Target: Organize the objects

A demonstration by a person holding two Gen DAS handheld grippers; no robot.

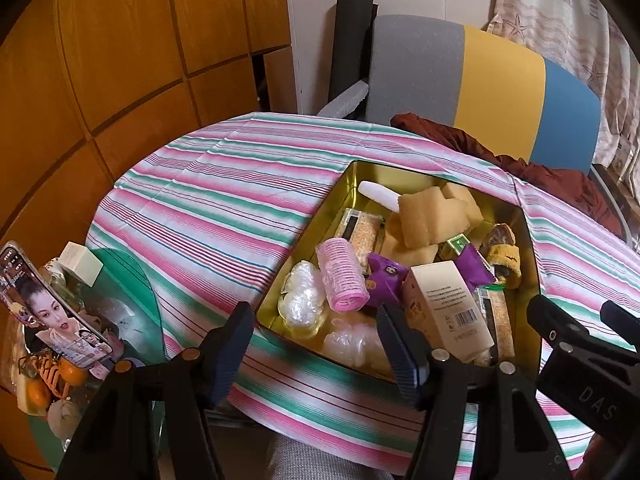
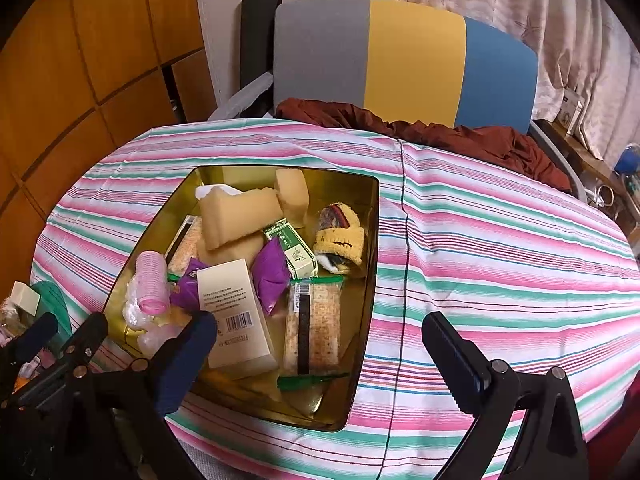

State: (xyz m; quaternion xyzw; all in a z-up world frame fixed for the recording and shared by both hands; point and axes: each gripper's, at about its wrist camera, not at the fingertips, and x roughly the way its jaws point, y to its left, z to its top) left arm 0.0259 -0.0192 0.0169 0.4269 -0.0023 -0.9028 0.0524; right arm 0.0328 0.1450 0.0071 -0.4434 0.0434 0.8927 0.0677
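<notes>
A gold tin [image 1: 347,184] sits open on the striped tablecloth, filled with several small items. Among them are a pink hair roller [image 1: 342,276], a white carton with a barcode [image 1: 444,312], purple pouches [image 1: 384,280], yellow sponges [image 1: 424,216] and clear plastic wads [image 1: 300,296]. My left gripper [image 1: 316,346] hangs open over the tin's near left corner, holding nothing. In the right wrist view the tin [image 2: 372,240] lies left of centre, with the carton [image 2: 236,312] and a snack bar packet [image 2: 314,328] at the front. My right gripper [image 2: 320,360] stands wide open above the tin's near edge, empty.
A phone on a stand [image 1: 52,304], a white cube [image 1: 82,262] and oranges [image 1: 36,392] crowd the left edge. Behind the table stands a grey, yellow and blue chair [image 1: 480,76] with red-brown cloth [image 1: 540,168] on it. Wooden cabinets [image 1: 100,60] line the left.
</notes>
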